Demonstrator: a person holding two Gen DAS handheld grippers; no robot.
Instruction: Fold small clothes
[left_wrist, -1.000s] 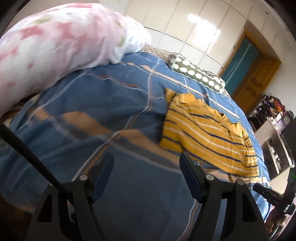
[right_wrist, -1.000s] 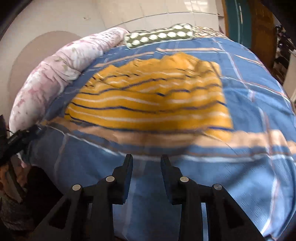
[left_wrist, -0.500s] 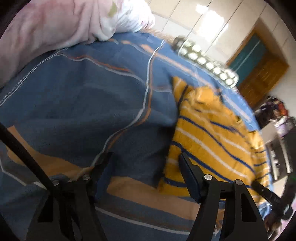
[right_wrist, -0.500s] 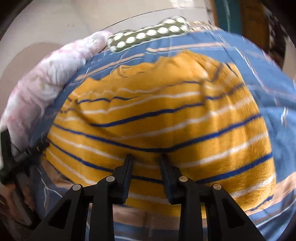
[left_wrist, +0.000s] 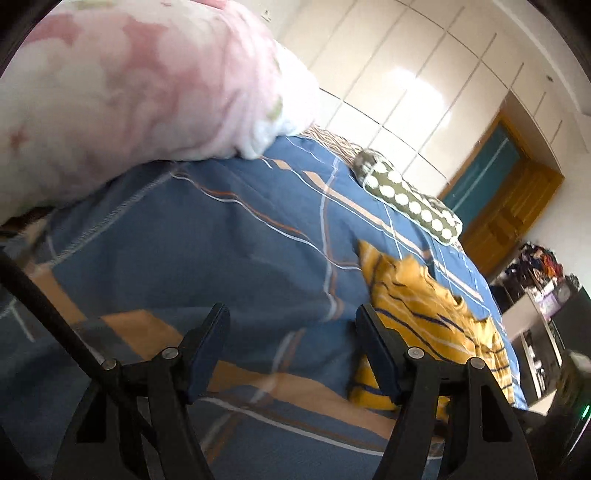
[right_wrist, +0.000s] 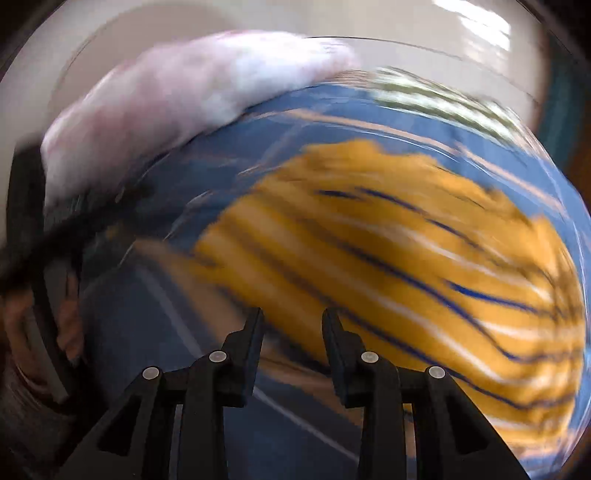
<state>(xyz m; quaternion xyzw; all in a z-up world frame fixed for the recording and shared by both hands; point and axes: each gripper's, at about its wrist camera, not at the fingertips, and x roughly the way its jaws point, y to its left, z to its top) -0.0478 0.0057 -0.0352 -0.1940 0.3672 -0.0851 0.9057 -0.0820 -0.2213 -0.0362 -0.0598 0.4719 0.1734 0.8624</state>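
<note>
Left wrist view, bottom of frame: left gripper (left_wrist: 291, 332) has its jaws spread wide w/ nothing between them, hanging over the blue striped bedspread (left_wrist: 229, 251). A thin black rod crosses the lower left corner. Just past the right-hand finger (left_wrist: 380, 350), lower right, lies the yellow striped shirt (left_wrist: 424, 321), rumpled and bunched on the bedspread (navy & white stripes, fabric humped up in the middle). Its near edge sits right behind that finger; can't tell if they touch.

Right wrist view, bottom center: right gripper (right_wrist: 291, 325) shows a clear gap between its jaws, narrower than the left's, nothing pinched. The picture is heavily motion-blurred. The shirt (right_wrist: 424, 266) fills the center and right of frame, its near hem just beyond the fingertips. At far left a hand (right_wrist: 40, 325) holds dark hardware, blurred.

Further back, upper left in both views: a pink & white floral quilt (left_wrist: 129, 92) piled along the bed edge. Beyond the shirt, mid right of the left view: a green polka-dot pillow (left_wrist: 410, 195). Behind it, white wardrobe panels (left_wrist: 417, 85) and a wooden door frame (left_wrist: 513, 210) at upper right; cluttered shelf at far right edge.
</note>
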